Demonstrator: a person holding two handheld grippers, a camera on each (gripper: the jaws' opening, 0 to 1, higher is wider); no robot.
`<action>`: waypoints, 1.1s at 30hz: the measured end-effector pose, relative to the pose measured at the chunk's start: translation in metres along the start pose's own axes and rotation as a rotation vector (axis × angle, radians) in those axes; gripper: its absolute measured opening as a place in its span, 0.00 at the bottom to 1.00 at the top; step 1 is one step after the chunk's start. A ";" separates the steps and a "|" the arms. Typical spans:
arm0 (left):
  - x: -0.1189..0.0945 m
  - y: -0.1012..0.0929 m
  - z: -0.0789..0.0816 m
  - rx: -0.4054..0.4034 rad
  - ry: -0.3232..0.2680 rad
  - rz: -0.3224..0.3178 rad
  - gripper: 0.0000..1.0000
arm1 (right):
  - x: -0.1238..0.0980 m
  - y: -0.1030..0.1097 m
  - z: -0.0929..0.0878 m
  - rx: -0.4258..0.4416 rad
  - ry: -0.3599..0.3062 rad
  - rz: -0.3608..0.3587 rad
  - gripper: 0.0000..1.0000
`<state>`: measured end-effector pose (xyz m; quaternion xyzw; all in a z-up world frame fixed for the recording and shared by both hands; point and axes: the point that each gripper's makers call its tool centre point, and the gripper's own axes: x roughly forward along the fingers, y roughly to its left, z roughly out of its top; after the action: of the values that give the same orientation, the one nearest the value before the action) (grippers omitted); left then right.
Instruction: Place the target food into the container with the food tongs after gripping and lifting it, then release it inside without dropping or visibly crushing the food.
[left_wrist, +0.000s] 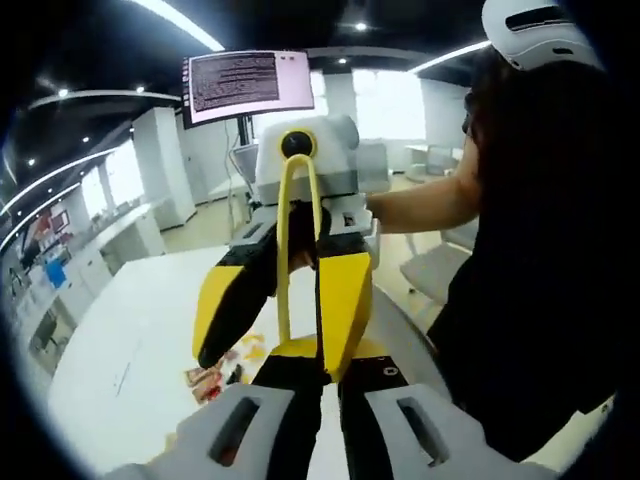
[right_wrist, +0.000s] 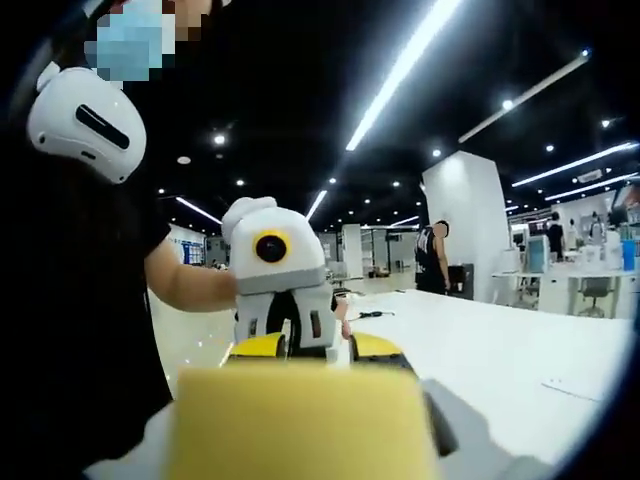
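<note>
In the right gripper view a blurred yellow block (right_wrist: 300, 420) covers the lower middle, hiding this gripper's jaws and the tabletop (right_wrist: 520, 360) beneath. In the left gripper view the food packets (left_wrist: 215, 378) are partly hidden behind a black-and-yellow jaw, too small to identify. The monitor (left_wrist: 248, 82) text is unreadable.

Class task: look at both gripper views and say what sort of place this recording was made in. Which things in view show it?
Probably a large open-plan office or lab: long white tables, ceiling strip lights, a monitor showing text, and desks with chairs in the background.
</note>
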<state>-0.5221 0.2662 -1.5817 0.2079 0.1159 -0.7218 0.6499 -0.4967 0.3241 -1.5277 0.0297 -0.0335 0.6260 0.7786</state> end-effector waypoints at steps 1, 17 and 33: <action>-0.001 0.000 0.001 0.003 -0.009 0.005 0.00 | -0.001 0.000 0.001 0.002 -0.006 -0.003 0.24; -0.014 0.008 0.031 -0.297 -0.384 0.037 0.04 | -0.023 -0.010 0.048 0.129 -0.259 -0.020 0.24; -0.017 -0.008 0.037 -0.222 -0.330 -0.006 0.00 | -0.019 0.004 0.043 0.118 -0.170 0.050 0.34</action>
<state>-0.5349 0.2656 -1.5419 0.0132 0.0873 -0.7307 0.6770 -0.5048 0.3029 -1.4867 0.1276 -0.0630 0.6414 0.7539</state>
